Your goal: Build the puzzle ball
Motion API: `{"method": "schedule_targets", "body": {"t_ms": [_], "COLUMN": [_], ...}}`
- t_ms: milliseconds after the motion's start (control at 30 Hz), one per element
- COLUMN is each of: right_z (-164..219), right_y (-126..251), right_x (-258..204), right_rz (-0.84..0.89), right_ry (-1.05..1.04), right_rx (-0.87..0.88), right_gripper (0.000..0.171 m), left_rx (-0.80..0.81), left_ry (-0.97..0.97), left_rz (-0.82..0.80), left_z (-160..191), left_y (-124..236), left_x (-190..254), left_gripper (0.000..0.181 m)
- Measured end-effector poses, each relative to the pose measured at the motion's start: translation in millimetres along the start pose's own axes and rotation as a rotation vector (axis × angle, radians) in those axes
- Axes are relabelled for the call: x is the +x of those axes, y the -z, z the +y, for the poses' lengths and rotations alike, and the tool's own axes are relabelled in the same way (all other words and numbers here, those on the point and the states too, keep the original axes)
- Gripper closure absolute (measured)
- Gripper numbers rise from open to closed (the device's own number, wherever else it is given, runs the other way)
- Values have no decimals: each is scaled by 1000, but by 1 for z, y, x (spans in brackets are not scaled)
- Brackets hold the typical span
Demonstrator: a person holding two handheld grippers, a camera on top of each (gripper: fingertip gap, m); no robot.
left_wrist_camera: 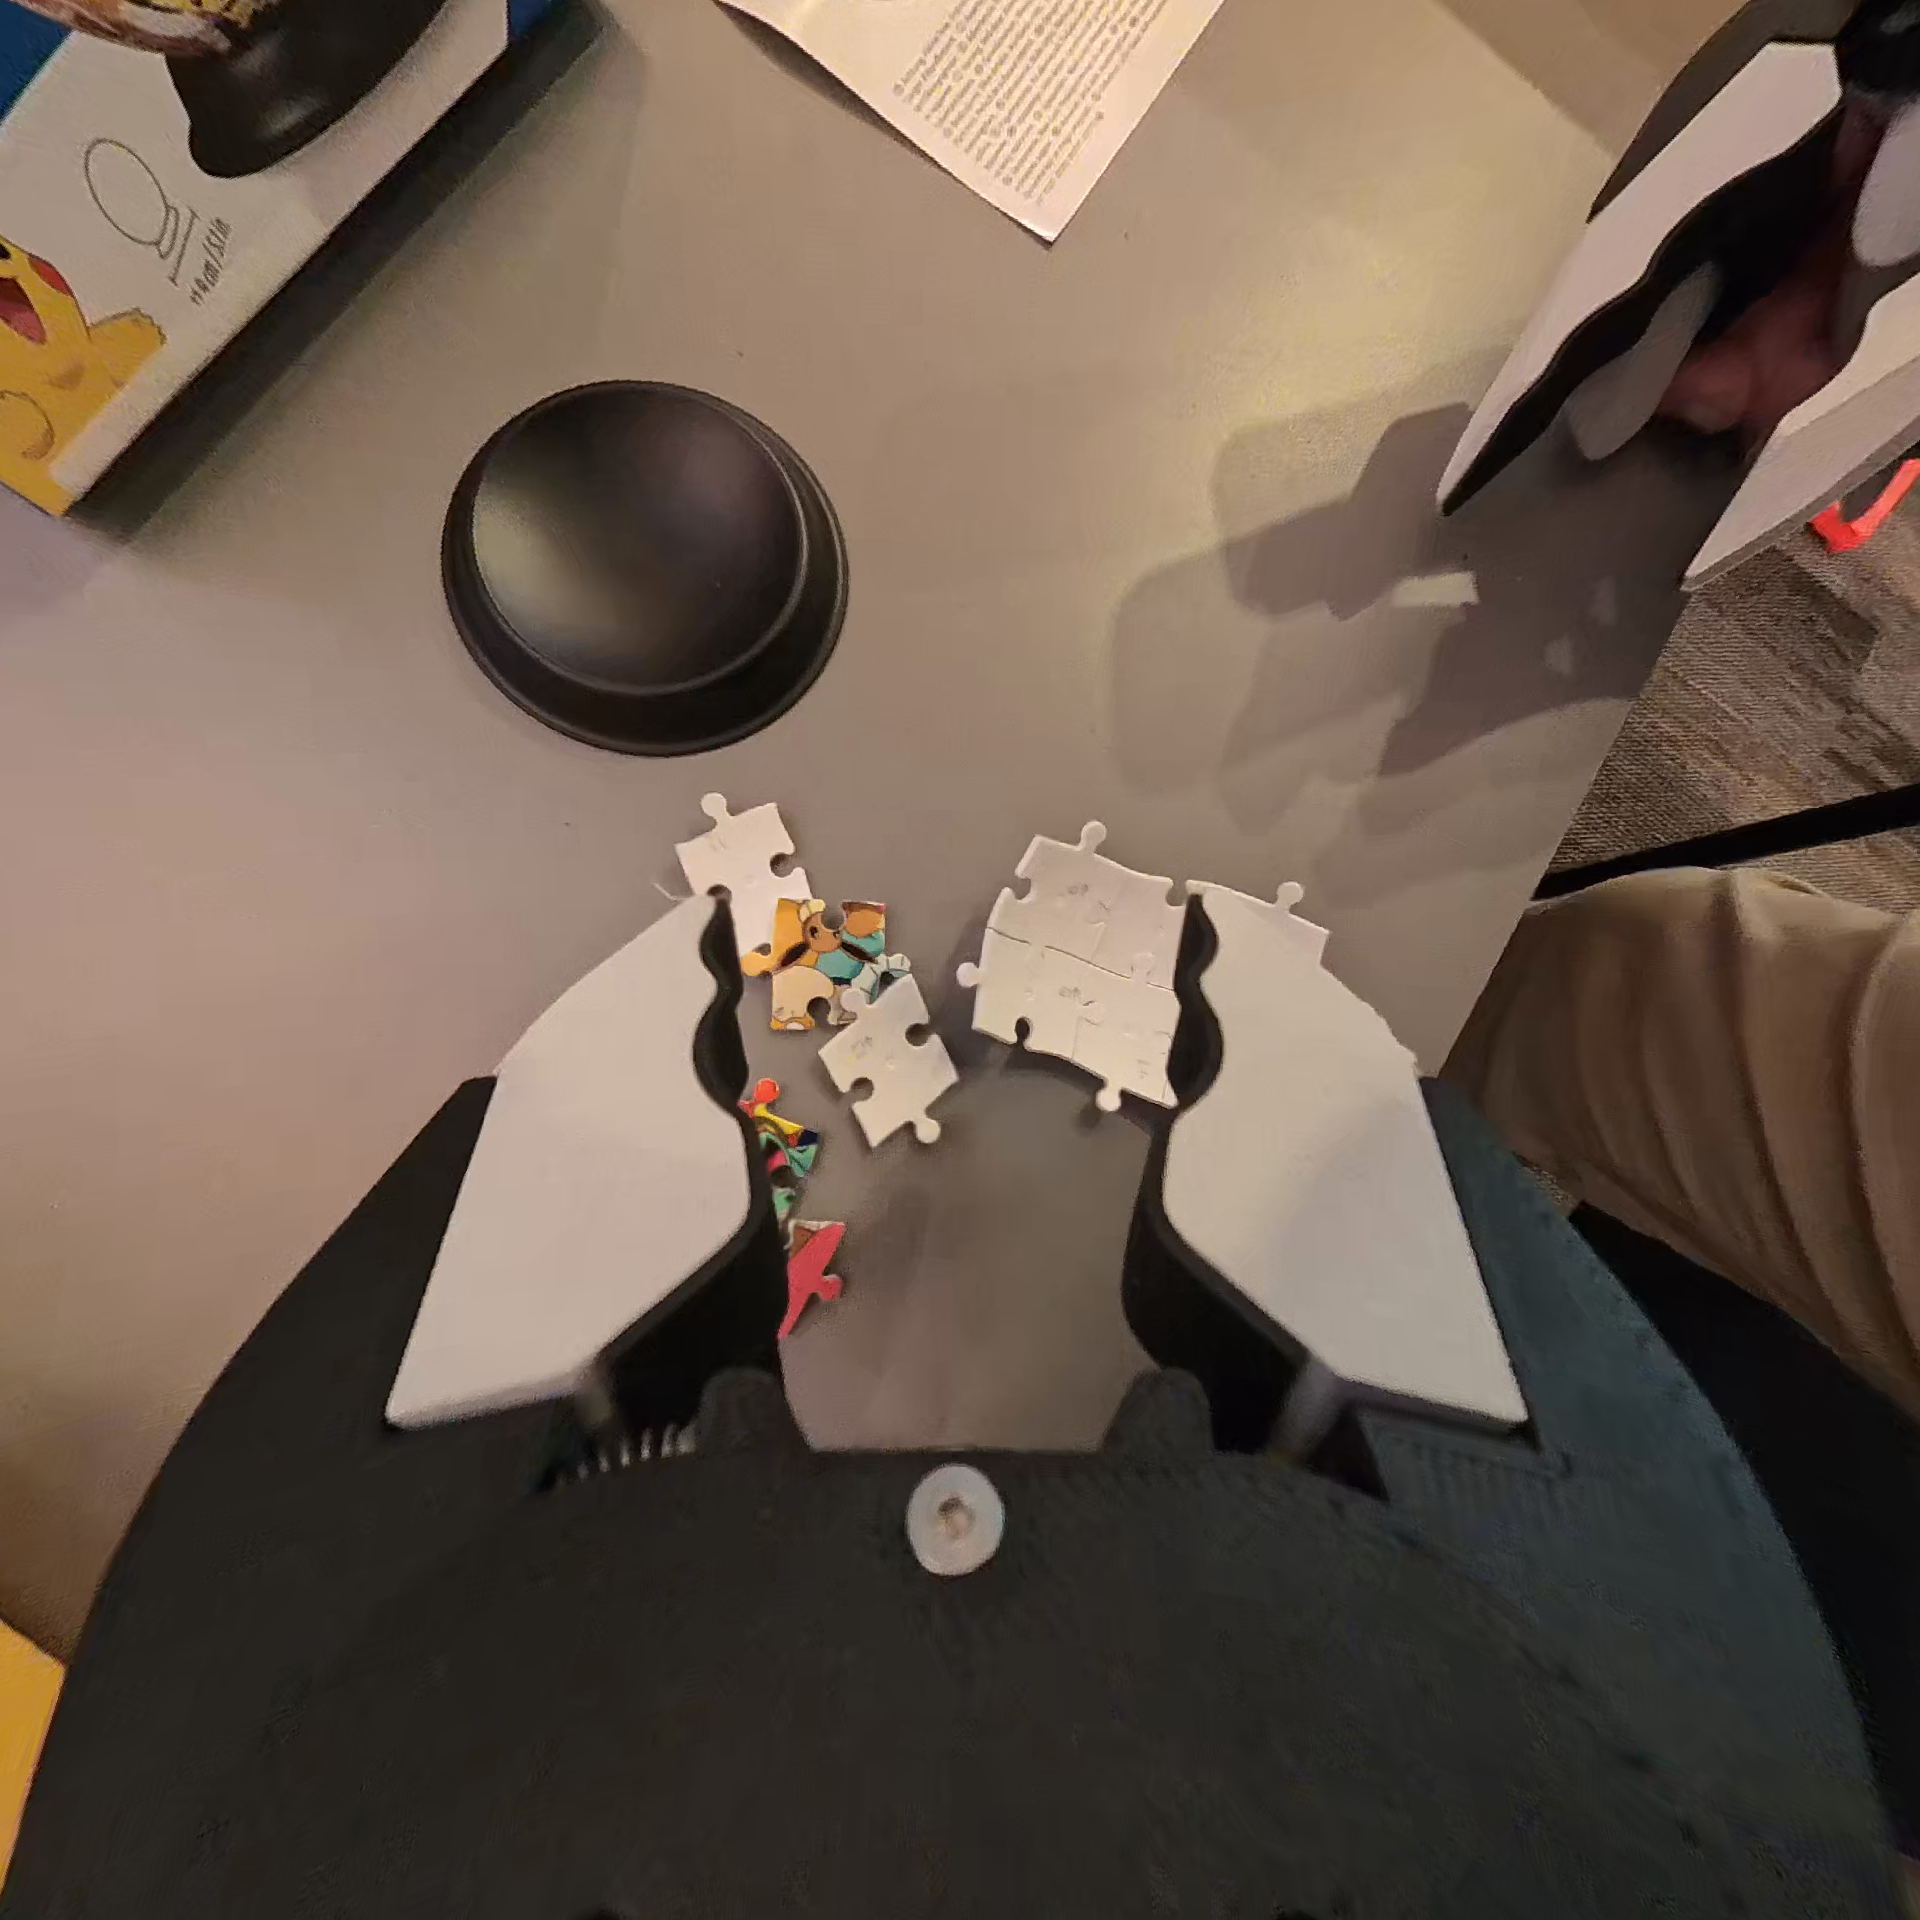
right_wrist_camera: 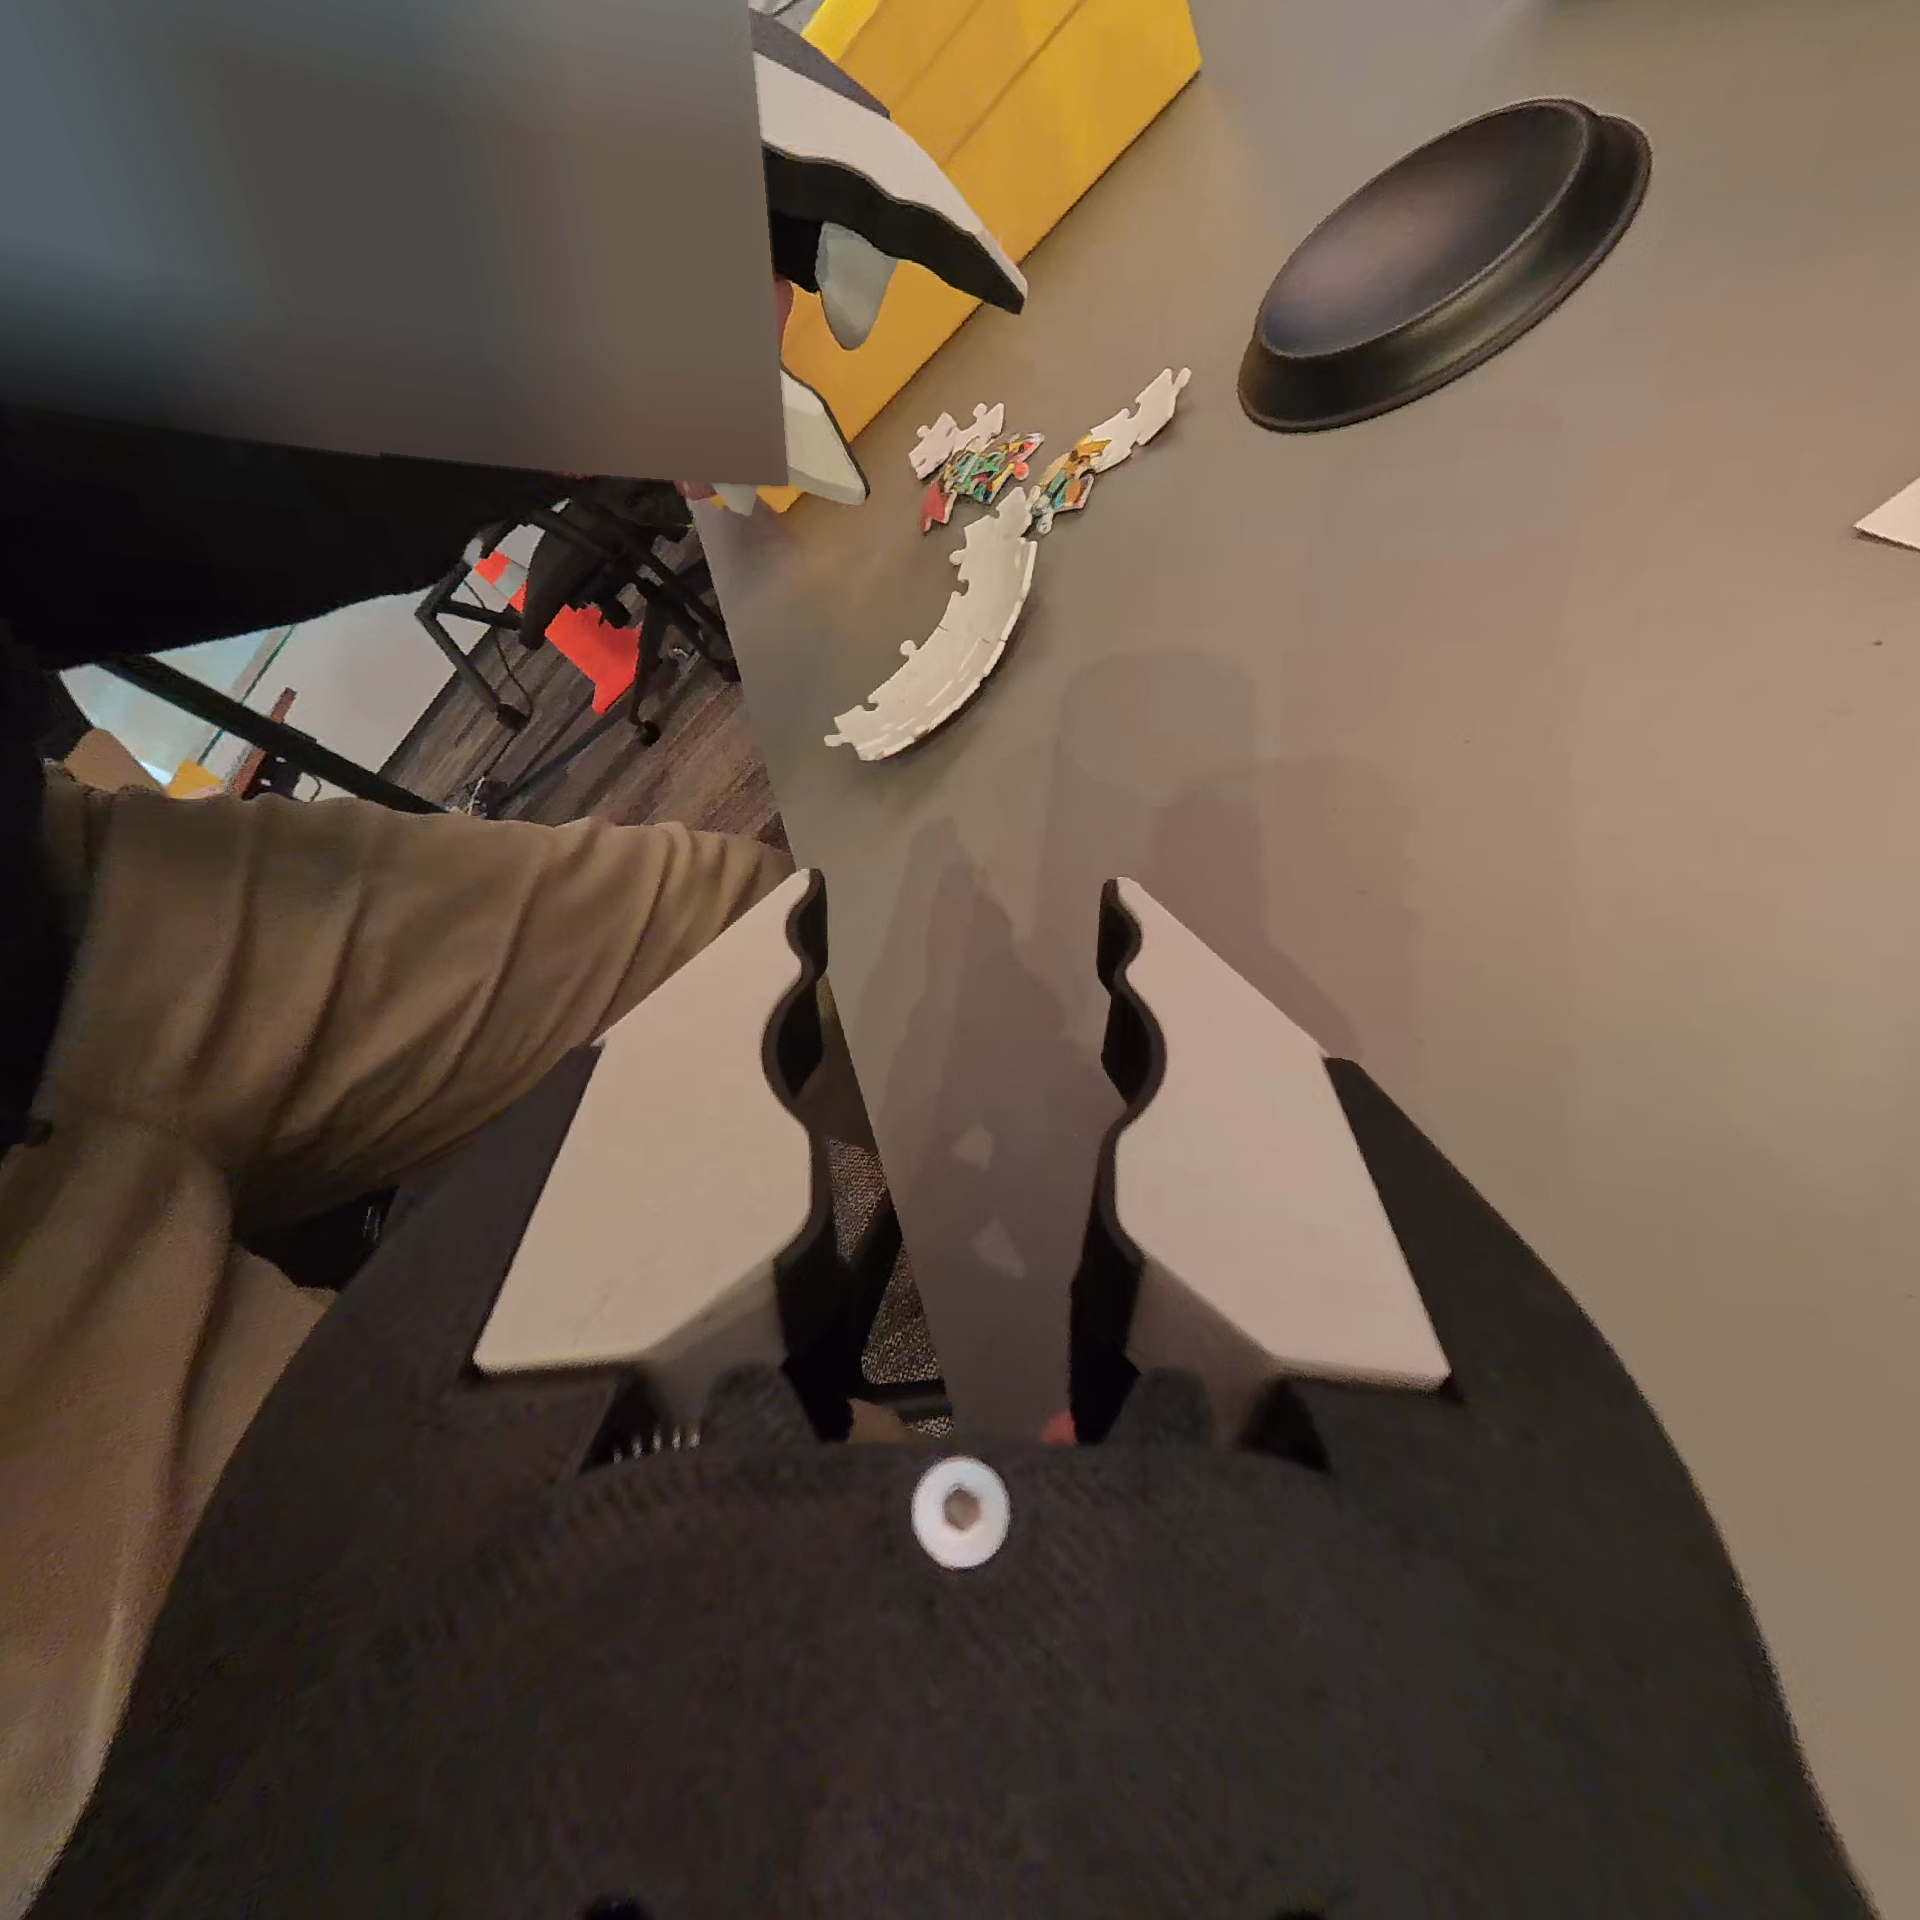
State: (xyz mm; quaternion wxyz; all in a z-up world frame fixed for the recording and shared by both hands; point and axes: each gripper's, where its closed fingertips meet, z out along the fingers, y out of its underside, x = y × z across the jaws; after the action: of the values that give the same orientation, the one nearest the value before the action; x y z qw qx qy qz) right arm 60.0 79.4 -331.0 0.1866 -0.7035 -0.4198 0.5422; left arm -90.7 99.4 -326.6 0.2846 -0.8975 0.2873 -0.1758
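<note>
Several curved puzzle pieces lie on the grey table. A joined white patch (left_wrist_camera: 1081,977) lies face down, curving upward in the right wrist view (right_wrist_camera: 951,649). Loose white pieces (left_wrist_camera: 891,1058) and colourful pieces (left_wrist_camera: 826,961) lie beside it, also in the right wrist view (right_wrist_camera: 997,468). A black round stand (left_wrist_camera: 644,566) sits farther off; it shows in the right wrist view (right_wrist_camera: 1444,265). My left gripper (left_wrist_camera: 951,914) is open and empty above the pieces, fingers either side of them. My right gripper (right_wrist_camera: 961,894) is open and empty over bare table; it shows at the left wrist view's upper right (left_wrist_camera: 1683,343).
The puzzle box (left_wrist_camera: 187,208) stands at the back left, yellow in the right wrist view (right_wrist_camera: 997,125). A printed instruction sheet (left_wrist_camera: 997,83) lies at the back. The table edge (left_wrist_camera: 1558,831) runs at the right, with a person's tan trouser leg (left_wrist_camera: 1714,1091) and carpet beyond.
</note>
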Motion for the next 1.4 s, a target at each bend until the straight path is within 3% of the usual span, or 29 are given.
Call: {"method": "schedule_targets", "body": {"t_ms": [433,600,767,1000,1133,1267,1400], "right_z": [-7,-13,-4,60,101,140,186], "right_y": [7,13,26,68,104,125,113], "right_x": [-8,-11,-29,-115,-162,-179,-149], "right_rz": [5,56,144,369,485,548,562], "right_ry": [108,187,264,219,169,162,111], "right_rx": [70,141,179,145,156,85,-49], "right_gripper": [112,109,106,112,110,112,118], "left_rx": [188,249,273,280,224,187,184], "left_ry": [-183,-285,-361,-406,-396,-380,-276], "left_rz": [-173,-244,-340,-433,-428,-463,-454], "left_z": [-43,-54,-43,9,46,72,90], "left_y": [6,9,31,82,85,87,74], "left_x": [-25,-11,14,87,115,106,69], "left_gripper": [100,99,95,98,99,99,95]}}
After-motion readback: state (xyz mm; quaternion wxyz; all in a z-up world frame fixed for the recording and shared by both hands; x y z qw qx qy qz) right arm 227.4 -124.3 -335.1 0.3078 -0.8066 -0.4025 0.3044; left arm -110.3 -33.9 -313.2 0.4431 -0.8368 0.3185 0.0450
